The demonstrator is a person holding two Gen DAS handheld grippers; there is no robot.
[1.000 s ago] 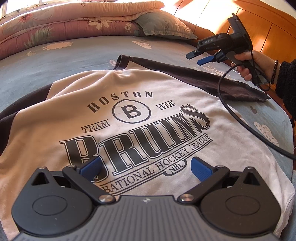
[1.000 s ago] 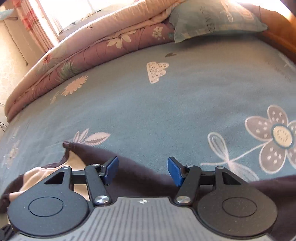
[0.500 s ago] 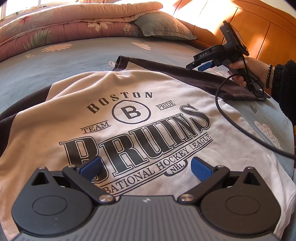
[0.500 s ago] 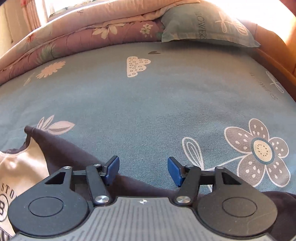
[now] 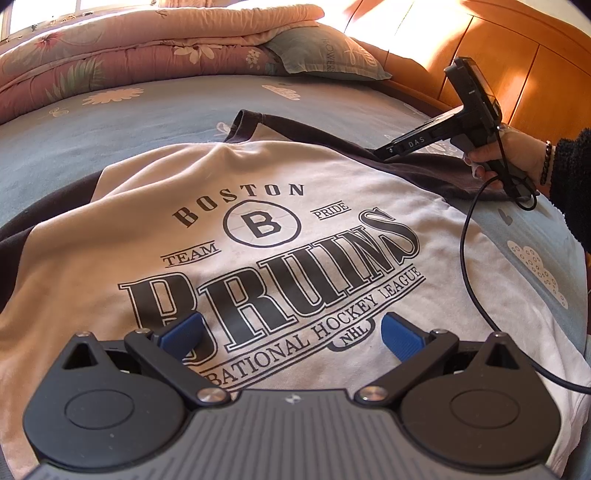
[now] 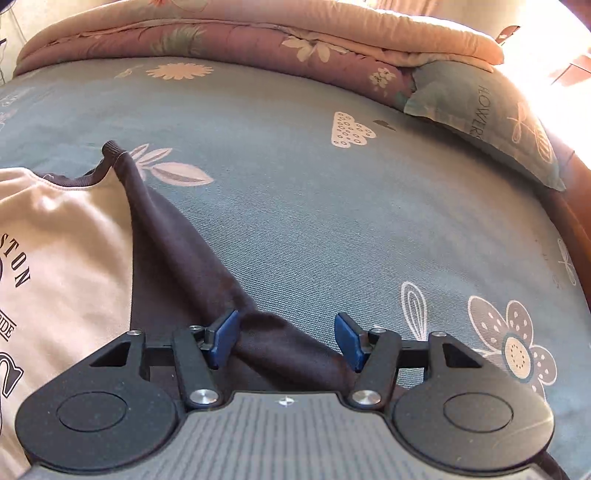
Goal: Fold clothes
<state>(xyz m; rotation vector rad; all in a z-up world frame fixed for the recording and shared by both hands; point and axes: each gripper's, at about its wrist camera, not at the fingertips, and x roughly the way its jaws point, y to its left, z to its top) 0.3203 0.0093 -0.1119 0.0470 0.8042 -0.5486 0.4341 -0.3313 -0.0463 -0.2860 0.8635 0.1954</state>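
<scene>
1. The shirt [image 5: 280,236] lies flat, print side up, on the blue flowered bedsheet [image 6: 332,206]. It has a cream body, dark sleeves and BOSTON BRUINS lettering.
2. Your left gripper [image 5: 291,332] hangs over the lower chest print. Its jaws are spread wide with nothing between them.
3. Your right gripper [image 6: 286,336] sits low over the dark sleeve [image 6: 192,258]. Its jaws stand apart, straddling a raised ridge of that cloth. You cannot tell from the wrist view whether the pads touch the fabric.
4. In the left wrist view, the right gripper [image 5: 384,151] shows at 2 o'clock, nose down on the sleeve [image 5: 406,166]. Your right hand [image 5: 513,155] is on its handle, and a black cable [image 5: 469,266] trails across the shirt's edge.
5. At 12 o'clock, at the head of the bed, lie a folded pink floral quilt [image 6: 258,33] and a pillow [image 6: 480,110].
6. A wooden headboard [image 5: 517,66] stands at 1 o'clock in the left wrist view.
</scene>
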